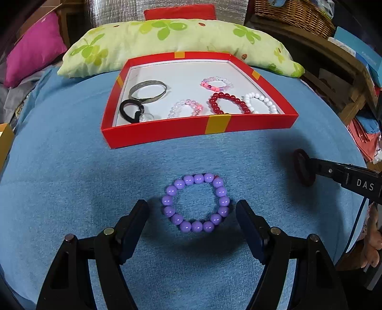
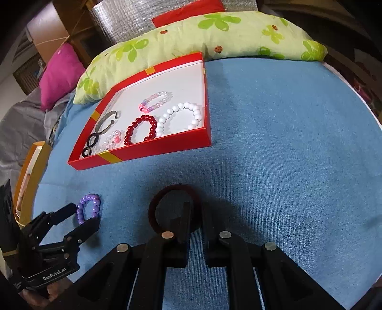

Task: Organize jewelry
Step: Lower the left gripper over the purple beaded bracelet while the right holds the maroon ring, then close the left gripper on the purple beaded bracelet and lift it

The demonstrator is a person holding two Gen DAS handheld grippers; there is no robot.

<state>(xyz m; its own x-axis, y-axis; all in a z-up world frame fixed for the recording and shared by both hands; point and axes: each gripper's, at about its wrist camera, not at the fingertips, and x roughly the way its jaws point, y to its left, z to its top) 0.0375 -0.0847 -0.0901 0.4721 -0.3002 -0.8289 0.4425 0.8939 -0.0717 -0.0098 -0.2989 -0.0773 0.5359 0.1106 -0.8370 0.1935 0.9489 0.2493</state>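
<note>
A purple bead bracelet [image 1: 196, 202] lies flat on the blue cloth, between the fingers of my open left gripper [image 1: 193, 209]. It also shows in the right wrist view [image 2: 88, 209], with the left gripper [image 2: 82, 215] around it. My right gripper [image 2: 195, 209] is shut on a dark red hair tie [image 2: 164, 195], which also shows in the left wrist view [image 1: 302, 170]. A red box [image 1: 157, 137] holds a silver bangle [image 1: 148, 91], a black hair tie [image 1: 131, 111], and pink, red and white bead bracelets.
A green-patterned pillow [image 1: 181, 40] lies behind the box, with a magenta cushion [image 1: 33, 47] at the far left. A yellow box [image 2: 28, 178] stands at the cloth's left edge. Shelves and a wicker basket [image 1: 296, 14] stand at the right.
</note>
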